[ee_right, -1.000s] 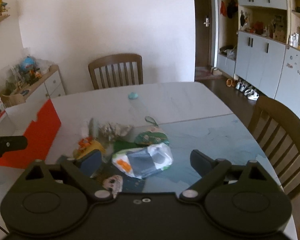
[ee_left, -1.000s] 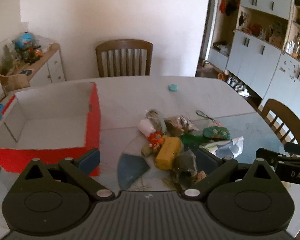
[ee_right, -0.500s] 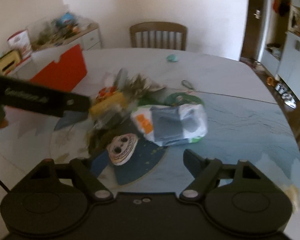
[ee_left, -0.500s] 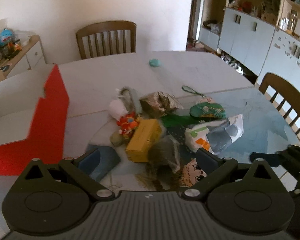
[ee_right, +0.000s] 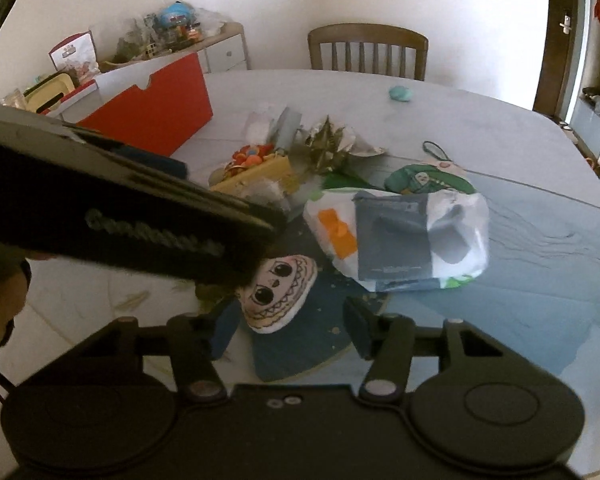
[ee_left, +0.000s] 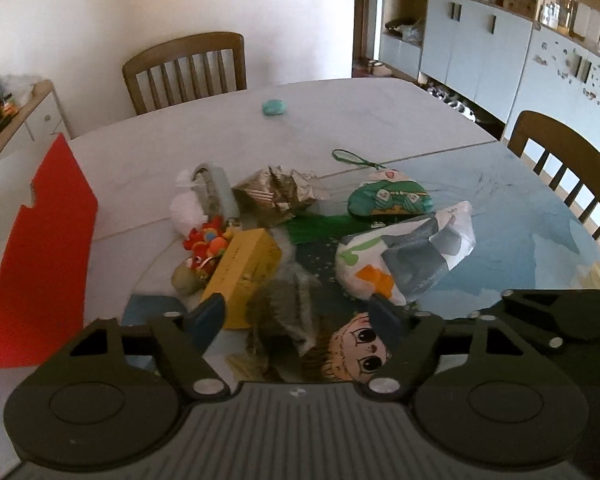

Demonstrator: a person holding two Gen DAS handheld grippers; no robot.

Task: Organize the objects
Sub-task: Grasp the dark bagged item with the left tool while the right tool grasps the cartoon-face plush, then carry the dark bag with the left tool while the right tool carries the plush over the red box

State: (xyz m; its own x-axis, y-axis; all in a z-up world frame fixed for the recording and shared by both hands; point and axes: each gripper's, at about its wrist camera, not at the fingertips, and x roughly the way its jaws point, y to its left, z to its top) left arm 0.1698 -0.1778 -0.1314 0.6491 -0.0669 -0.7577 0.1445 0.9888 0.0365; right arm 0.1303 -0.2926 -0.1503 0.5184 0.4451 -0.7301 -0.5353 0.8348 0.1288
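Left wrist view, nearest first: left gripper (ee_left: 296, 316), jaws apart and just been closing, straddling a grey crinkled packet (ee_left: 284, 314); whether the pads press on it cannot be told. Beside it, a cartoon-face pouch (ee_left: 354, 354) on a blue mat. Next, a yellow box (ee_left: 246, 276), an orange-red plush toy (ee_left: 206, 238), a white printed bag (ee_left: 408, 256). Beyond, a green pouch (ee_left: 390, 200), a gold foil wrapper (ee_left: 278, 192), a white puff (ee_left: 186, 210). Red box (ee_left: 36, 248) stands at the left of the table (ee_left: 380, 120). Far side: a teal lump (ee_left: 274, 107), a wooden chair (ee_left: 184, 70).

Right wrist view: right gripper (ee_right: 290, 326), jaws apart and just been closing, the lower edge of the cartoon-face pouch between them; contact not clear. Left gripper's body crosses the left of this view.
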